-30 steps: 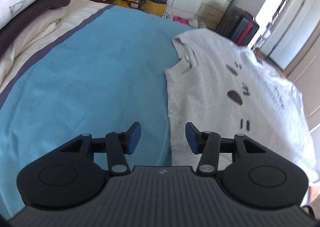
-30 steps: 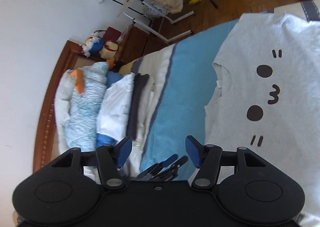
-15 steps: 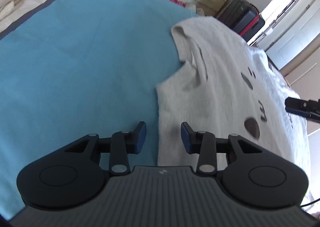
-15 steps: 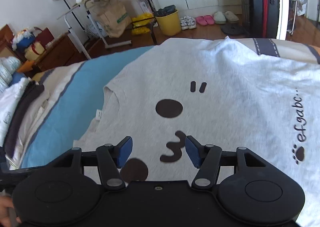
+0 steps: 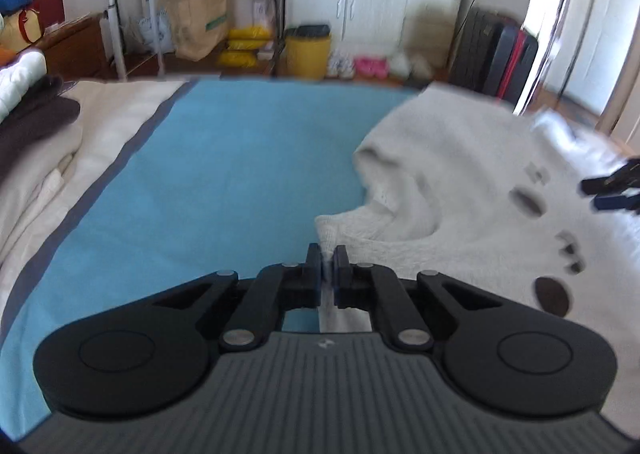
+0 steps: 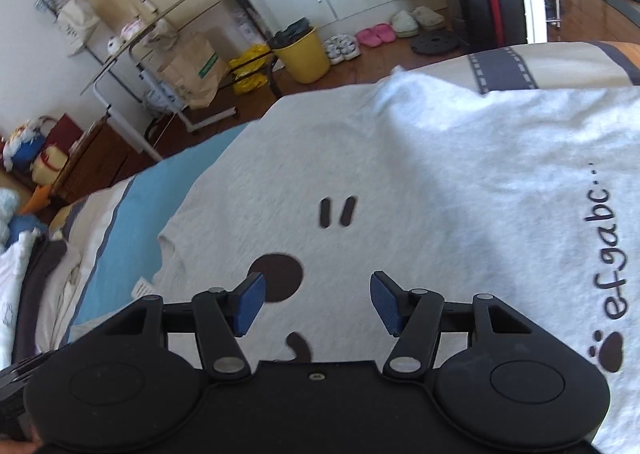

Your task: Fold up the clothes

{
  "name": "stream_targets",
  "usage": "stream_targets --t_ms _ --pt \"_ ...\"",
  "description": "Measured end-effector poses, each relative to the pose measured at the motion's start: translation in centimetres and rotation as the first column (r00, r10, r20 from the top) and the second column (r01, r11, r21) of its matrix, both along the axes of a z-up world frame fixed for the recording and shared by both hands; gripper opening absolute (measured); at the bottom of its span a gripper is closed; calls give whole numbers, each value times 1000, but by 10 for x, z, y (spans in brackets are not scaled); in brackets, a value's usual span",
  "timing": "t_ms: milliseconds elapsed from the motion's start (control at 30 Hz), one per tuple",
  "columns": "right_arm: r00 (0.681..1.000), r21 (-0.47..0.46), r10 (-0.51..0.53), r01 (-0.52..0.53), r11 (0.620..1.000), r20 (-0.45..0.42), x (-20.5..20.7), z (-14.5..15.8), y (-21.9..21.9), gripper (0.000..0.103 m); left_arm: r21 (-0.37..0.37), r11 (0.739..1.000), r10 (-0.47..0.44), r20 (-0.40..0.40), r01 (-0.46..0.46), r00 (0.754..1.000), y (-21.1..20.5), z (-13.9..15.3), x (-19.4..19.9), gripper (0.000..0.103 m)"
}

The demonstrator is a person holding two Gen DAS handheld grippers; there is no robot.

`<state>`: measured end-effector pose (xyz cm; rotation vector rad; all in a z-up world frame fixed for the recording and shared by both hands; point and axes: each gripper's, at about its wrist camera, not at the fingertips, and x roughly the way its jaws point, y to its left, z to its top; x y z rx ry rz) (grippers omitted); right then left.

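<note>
A light grey T-shirt [image 5: 460,181] with a dark cartoon-face print lies spread on the blue sheet [image 5: 224,173] of a bed. My left gripper [image 5: 328,254] is shut on the shirt's left edge, just below the short sleeve, and the cloth bunches up beyond the pads. In the right wrist view my right gripper [image 6: 318,294] hovers open over the shirt [image 6: 440,173], its blue pads on either side of the printed face with nothing between them. The right gripper's fingertips [image 5: 612,189] also show at the far right of the left wrist view.
A stack of folded clothes [image 5: 28,121] lies on the bed's left side, also seen in the right wrist view as the folded stack [image 6: 24,282]. Beyond the bed stand a yellow bin [image 5: 308,51], a suitcase [image 5: 496,53], paper bags and white cupboards.
My left gripper moved onto the shirt's left edge and its jaws came together on the cloth. My right gripper came down from high above to just over the printed face.
</note>
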<state>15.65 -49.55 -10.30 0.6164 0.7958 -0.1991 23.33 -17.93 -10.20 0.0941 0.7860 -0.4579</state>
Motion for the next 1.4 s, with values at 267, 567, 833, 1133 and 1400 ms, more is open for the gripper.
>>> stream_targets --t_ms 267,567,833,1133,1400 --pt "989 13 -150 150 989 8 -13 -4 -48 64 233 972 53 -72 -35 996 -29 -23 25 18" --pt "943 139 -327 317 938 58 -36 -13 -101 65 34 990 -132 -56 134 990 -117 12 122 55" --pt "946 126 -311 299 946 92 -16 -27 -95 65 7 983 -180 -149 183 972 -200 -21 212 56" --pt "954 142 -268 250 958 131 1 -42 -91 65 -114 981 -177 -176 159 968 -243 -45 248 67" --pt "940 237 -311 274 932 139 -5 -49 -101 65 -64 932 -358 0 358 934 -262 -35 183 11"
